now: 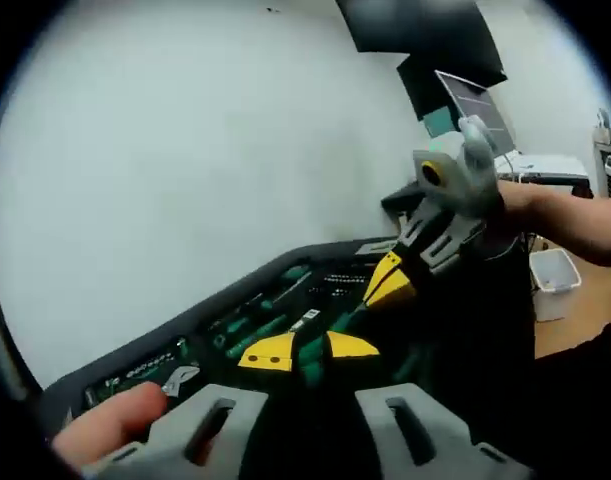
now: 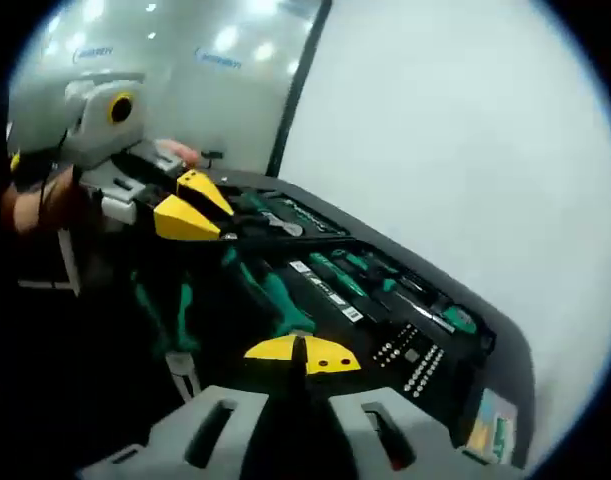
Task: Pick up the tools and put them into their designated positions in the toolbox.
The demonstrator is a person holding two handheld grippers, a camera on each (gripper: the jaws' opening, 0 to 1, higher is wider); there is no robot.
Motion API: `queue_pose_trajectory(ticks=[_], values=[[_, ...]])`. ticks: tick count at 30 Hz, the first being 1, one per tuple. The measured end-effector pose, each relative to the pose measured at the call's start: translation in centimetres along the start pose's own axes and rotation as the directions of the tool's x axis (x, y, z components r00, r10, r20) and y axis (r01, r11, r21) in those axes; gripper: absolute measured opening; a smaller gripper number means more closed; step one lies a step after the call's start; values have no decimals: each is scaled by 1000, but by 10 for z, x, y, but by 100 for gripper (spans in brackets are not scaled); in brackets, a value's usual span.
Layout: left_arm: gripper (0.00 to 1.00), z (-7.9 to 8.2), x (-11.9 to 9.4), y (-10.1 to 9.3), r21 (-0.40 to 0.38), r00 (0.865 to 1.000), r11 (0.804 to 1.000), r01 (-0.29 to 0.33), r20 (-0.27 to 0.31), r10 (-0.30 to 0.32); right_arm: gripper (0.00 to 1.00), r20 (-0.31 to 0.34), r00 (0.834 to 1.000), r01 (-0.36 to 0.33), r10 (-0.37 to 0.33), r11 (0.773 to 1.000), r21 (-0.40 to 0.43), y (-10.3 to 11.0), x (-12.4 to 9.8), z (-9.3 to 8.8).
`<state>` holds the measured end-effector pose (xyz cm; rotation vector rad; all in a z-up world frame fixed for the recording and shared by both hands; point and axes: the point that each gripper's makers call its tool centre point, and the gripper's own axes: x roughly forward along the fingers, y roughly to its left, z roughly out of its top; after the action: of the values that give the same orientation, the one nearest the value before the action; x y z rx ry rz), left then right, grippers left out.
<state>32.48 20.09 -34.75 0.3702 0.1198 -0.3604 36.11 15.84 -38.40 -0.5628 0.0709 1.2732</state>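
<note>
The black toolbox (image 1: 135,352) lies open, with green-handled tools in its slots; in the right gripper view its rim (image 2: 507,345) runs to the lower right. A green-handled tool (image 1: 315,358) spans between both grippers above the tray. My left gripper (image 1: 308,350) has its yellow tips closed against one end of it. My right gripper (image 1: 383,290) reaches in from the right, tips together at the other end. In the right gripper view, my right gripper (image 2: 301,352) meets the green handle (image 2: 270,295), and my left gripper (image 2: 220,222) holds the far end. Green-handled pliers (image 2: 165,320) lie left of the box.
A white wall stands behind the toolbox. A row of small sockets (image 2: 415,360) fills the tray's near corner. A thumb (image 1: 110,430) shows at the lower left, a forearm (image 1: 565,215) at the right. A laptop (image 1: 470,100) and a white bin (image 1: 555,280) sit beyond.
</note>
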Motion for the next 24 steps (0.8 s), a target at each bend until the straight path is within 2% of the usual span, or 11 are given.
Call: queue_pose_trajectory(ticks=[2,4,5,8,10,11,13,14,17,20,24], values=[[8,3,4,-2,-5,1000,1000,-2,5,2,0,31,1000,-10,4,984,176,-8,-3,6],[7,4,8,-3,-11,1000,1000,-4,5,4,0,76,995,31,-65,921,388,-24,-12,20],[4,-1,12,-6,-9,1000,1000,2,-18,-2,0,39,993,82,-112,882,465,-33,-16,16],[0,-16,22,-6,2,997,1000,6,-78,-6,0,-30,985,167,-168,915,368,-32,-13,5],[0,-21,24,-9,-34,996,999,14,-93,-17,0,-19,954,295,-300,920,257,-39,-13,0],[0,-17,29,-10,-15,999,1000,15,-50,-16,0,13,942,324,-336,917,234,-35,-12,0],[0,-23,30,-14,26,998,999,28,-53,-27,0,-2,948,306,-317,915,263,-22,-6,-7],[0,-24,30,-14,30,998,999,24,-58,-22,0,43,932,334,-360,898,287,-27,-6,-3],[0,-25,30,-12,44,998,998,33,-56,-31,0,-33,935,347,-352,896,276,-25,-8,-10],[0,-25,32,-13,114,997,993,33,-72,-25,0,-54,944,329,-326,910,251,-22,-12,-11],[0,-26,36,-11,111,996,993,44,-84,-35,0,-44,953,301,-300,919,255,-31,-4,-16]])
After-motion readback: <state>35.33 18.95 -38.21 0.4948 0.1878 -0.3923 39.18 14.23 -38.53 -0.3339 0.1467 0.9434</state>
